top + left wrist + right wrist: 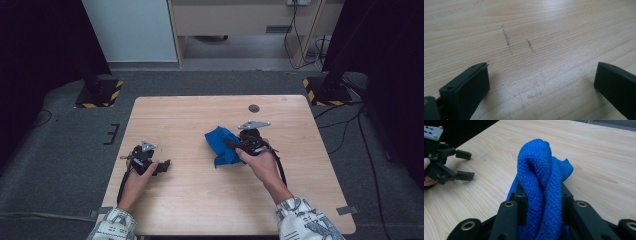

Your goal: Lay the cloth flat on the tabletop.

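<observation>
A blue terry cloth (pixel 222 145) lies bunched near the middle of the wooden table (pixel 200 210). My right gripper (pixel 239 145) is shut on a thick fold of that cloth (pixel 540 185), which bulges up between the two black jaws. My left gripper (pixel 165 165) rests low over the table's left part, apart from the cloth. Its jaws stand wide open over bare wood, with both fingers (pixel 469 85) at the frame's edges. The right gripper view shows that left gripper (pixel 465 165) open at the far left.
A small dark round hole (pixel 254 108) sits near the table's far edge. Faint pencil-like marks (pixel 507 40) cross the wood ahead of the left gripper. Two stand bases with yellow-black tape (pixel 100 92) flank the table's far corners on grey carpet.
</observation>
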A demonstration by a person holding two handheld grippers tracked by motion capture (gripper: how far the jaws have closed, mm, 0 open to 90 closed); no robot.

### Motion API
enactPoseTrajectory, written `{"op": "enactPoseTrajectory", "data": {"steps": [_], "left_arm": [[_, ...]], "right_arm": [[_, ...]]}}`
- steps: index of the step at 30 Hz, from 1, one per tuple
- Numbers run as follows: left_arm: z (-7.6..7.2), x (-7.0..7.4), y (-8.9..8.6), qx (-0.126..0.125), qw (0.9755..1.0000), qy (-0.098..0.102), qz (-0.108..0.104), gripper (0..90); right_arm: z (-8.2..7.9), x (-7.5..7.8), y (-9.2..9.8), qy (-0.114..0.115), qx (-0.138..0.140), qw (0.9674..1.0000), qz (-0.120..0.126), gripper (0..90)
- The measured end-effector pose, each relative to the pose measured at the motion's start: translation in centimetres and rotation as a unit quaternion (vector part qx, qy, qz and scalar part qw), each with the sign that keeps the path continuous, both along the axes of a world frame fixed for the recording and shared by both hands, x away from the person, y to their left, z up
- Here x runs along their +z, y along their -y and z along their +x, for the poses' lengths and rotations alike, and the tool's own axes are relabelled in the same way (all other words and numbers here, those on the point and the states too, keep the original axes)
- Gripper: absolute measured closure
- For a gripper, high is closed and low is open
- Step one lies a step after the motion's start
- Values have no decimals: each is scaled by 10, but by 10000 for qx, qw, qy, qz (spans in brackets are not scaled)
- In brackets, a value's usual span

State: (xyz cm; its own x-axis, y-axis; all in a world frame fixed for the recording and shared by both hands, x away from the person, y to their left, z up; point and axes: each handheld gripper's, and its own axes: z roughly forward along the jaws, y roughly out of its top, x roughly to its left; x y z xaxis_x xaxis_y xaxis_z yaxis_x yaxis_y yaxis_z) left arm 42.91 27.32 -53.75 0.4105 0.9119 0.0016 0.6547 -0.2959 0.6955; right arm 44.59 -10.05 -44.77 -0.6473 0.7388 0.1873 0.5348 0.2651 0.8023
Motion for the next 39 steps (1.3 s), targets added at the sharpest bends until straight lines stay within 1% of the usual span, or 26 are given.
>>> {"op": "enactPoseTrajectory", "data": {"steps": [1, 2, 4, 6, 9, 11, 14, 16, 21, 22, 23, 24, 25, 26, 28, 29, 30, 32, 33, 34, 35, 37, 38, 39], "left_arm": [[0, 0, 0, 0, 10000, 0, 0, 0], [0, 0, 0, 0, 10000, 0, -1, 0], [0, 0, 0, -2, 10000, -1, 1, 0], [0, 0, 0, -3, 10000, 0, 0, 0], [0, 0, 0, -5, 10000, -1, 0, 0], [0, 0, 0, -8, 10000, 0, 0, 0], [0, 0, 0, -9, 10000, 0, -2, 0], [0, 0, 0, -11, 10000, 0, -1, 0], [0, 0, 0, -11, 10000, 0, -1, 0], [0, 0, 0, -11, 10000, 0, -1, 0], [0, 0, 0, -13, 10000, 0, -1, 0], [0, 0, 0, -16, 10000, -3, -3, 0], [0, 0, 0, -16, 10000, -3, -3, 0], [0, 0, 0, -17, 10000, -2, -5, 0], [0, 0, 0, -17, 10000, -1, -4, 0], [0, 0, 0, -17, 10000, -1, -4, 0], [0, 0, 0, -17, 10000, -1, -3, 0], [0, 0, 0, -17, 10000, -2, -2, 0], [0, 0, 0, -17, 10000, -2, -3, 0], [0, 0, 0, -15, 10000, -1, -1, 0], [0, 0, 0, -6, 10000, 2, 6, 0], [0, 0, 1, -22, 10000, 5, -1, 0], [0, 0, 1, -22, 10000, 5, -1, 0], [-1, 0, 2, -45, 10000, -4, 15, 0]], "right_arm": [[0, 0, 0, 0, 0, 10000, 0, 694], [-1, -1, -6, -34, 6, 10000, 8, 692], [-1, -2, -8, -29, 23, 10000, 2, 692], [0, -3, -14, -41, 22, 10000, -7, 691], [0, -4, -17, -18, 27, 10000, -17, 690], [-1, -5, -21, -82, 23, 10000, 12, 683], [-2, -7, -25, -87, 28, 10000, -14, 679], [-3, -11, -30, -98, 55, 9999, -45, 677], [-3, -17, -36, -122, 85, 9998, -102, 667], [-4, -19, -37, -142, 97, 9998, -140, 652], [-4, -22, -40, -127, 105, 9995, -265, 601], [-4, -22, -41, -120, 93, 9995, -289, 578], [-4, -22, -41, -120, 93, 9995, -289, 578], [-4, -22, -41, -118, 64, 9994, -320, 499], [-4, -22, -41, -146, 74, 9993, -337, 430], [-4, -22, -41, -146, 74, 9993, -337, 430], [-5, -21, -41, -127, 118, 9991, -382, 358], [-7, -20, -41, -145, 120, 9990, -417, 287], [-7, -20, -41, -145, 120, 9990, -417, 287], [-7, -20, -40, -143, 109, 9988, -446, 247], [-10, -20, -39, -104, 108, 9987, -488, 184], [-12, -20, -38, -121, 155, 9987, -461, 146], [-12, -20, -38, -121, 155, 9987, -461, 146], [-14, -20, -36, -65, 152, 9988, -468, 131]]}}
